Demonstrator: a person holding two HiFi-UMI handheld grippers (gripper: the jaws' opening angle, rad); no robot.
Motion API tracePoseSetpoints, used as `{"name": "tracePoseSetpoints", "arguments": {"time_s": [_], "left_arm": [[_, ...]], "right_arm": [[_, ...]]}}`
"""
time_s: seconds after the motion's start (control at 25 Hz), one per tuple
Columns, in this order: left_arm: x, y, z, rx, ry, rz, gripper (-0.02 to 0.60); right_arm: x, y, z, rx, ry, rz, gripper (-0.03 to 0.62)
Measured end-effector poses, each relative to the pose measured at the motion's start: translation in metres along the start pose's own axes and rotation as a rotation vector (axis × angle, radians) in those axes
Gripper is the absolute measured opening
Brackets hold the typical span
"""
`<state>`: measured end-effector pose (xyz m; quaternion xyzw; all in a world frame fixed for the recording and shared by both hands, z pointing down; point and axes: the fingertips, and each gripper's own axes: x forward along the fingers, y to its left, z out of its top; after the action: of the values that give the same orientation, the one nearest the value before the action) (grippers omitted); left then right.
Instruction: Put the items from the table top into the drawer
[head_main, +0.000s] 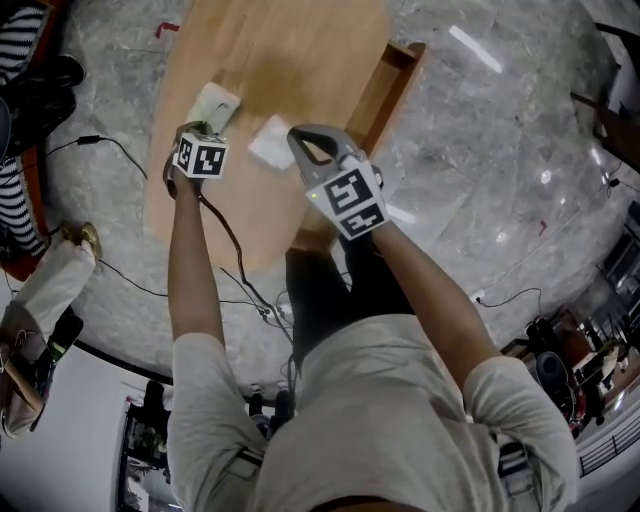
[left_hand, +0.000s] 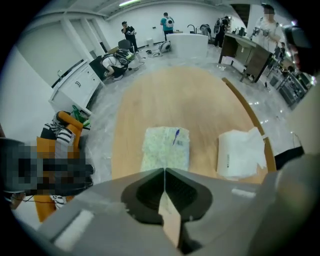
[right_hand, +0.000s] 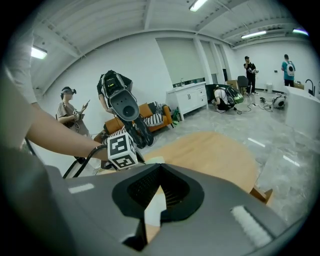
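Observation:
A pale green speckled pack (left_hand: 166, 148) with a blue mark on it lies flat on the oval wooden table (left_hand: 200, 100), just ahead of my left gripper (left_hand: 164, 170). That gripper points steeply down, its jaws shut and empty. In the head view it hangs (head_main: 203, 135) at the pack's near end (head_main: 215, 103). A white folded paper pack (left_hand: 240, 152) lies to the right, beside the open drawer (head_main: 385, 92). My right gripper (right_hand: 160, 165) hovers over that white pack (head_main: 272, 141), jaws shut with nothing held. The left gripper's marker cube (right_hand: 122, 148) shows ahead of it.
The drawer's wooden rim (left_hand: 247, 114) sticks out from the table's right edge. A black cable (head_main: 232, 240) trails from the left gripper to the marble floor. People stand and sit around the room (right_hand: 70, 112), and an orange sofa (right_hand: 150, 116) is at the back.

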<state>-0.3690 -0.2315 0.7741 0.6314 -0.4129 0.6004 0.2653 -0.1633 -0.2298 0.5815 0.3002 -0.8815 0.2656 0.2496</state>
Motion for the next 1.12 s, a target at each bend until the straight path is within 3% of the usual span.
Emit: {"name": "tracePoseSetpoints", "arguments": {"time_s": [0.4,0.6,0.76,0.96,1.12], "left_arm": [[-0.074,-0.038,0.008,-0.107,-0.152,-0.051,0.020],[-0.121,-0.065,-0.006,-0.188,-0.223,-0.069,0.020],[-0.158,-0.091,-0.028,-0.283,-0.256,-0.071,0.020],[-0.185,-0.131,-0.046,-0.318,-0.290,-0.128,0.020],[-0.184,-0.166,-0.043,-0.335,-0.285,-0.148,0.020]], "right_arm": [[-0.005,0.021,0.009,0.010,-0.028,-0.037,0.008],[-0.017,0.052,0.001,0.001,-0.035,-0.074,0.008],[-0.037,0.085,-0.013,-0.004,-0.044,-0.092,0.008],[-0.057,0.117,-0.041,0.026,-0.069,-0.127,0.008],[-0.067,0.113,-0.061,0.022,-0.079,-0.128,0.008]]}}
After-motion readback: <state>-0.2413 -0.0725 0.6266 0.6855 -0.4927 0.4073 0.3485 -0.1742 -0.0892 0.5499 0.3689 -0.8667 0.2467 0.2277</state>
